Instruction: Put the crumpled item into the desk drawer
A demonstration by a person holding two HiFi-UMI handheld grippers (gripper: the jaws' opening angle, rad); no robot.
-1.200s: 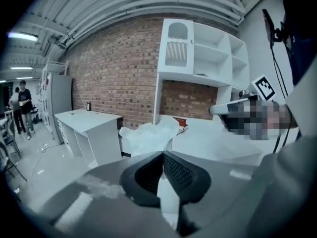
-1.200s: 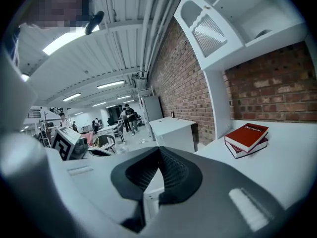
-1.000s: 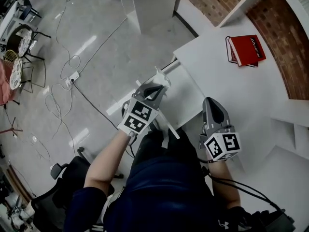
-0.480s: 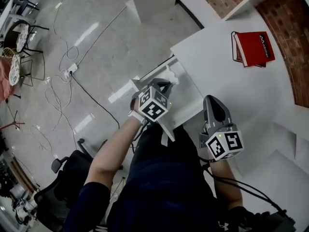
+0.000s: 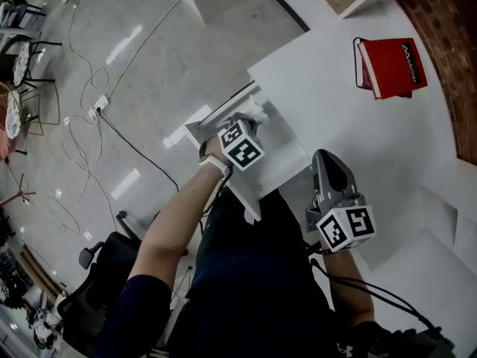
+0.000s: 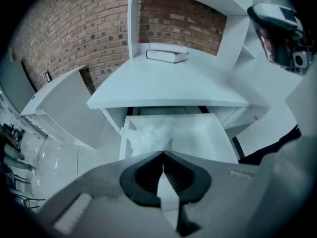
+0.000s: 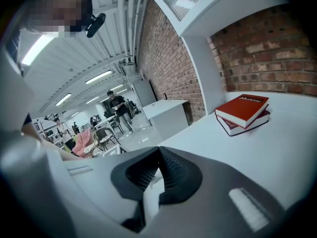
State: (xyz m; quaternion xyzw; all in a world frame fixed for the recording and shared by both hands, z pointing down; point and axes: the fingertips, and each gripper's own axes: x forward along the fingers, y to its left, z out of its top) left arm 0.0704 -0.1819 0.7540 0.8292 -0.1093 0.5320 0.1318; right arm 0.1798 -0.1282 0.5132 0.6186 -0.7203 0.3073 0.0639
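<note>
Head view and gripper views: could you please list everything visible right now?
crumpled item: one, white, at the tips of the left gripper, over the drawer
drawer: one, white, pulled out beneath the desk
desk: one, white, against brick wall
books: two, red, stacked on the desk
office chair: one, black, behind the person
cables: several, dark, on floor
left gripper: one, grey, shut on the crumpled item
right gripper: one, grey, shut, empty, near the desk

Left gripper [image 5: 248, 119] over open drawer [image 5: 287, 151] — crumpled item [image 5: 256, 110] at jaws.
</note>
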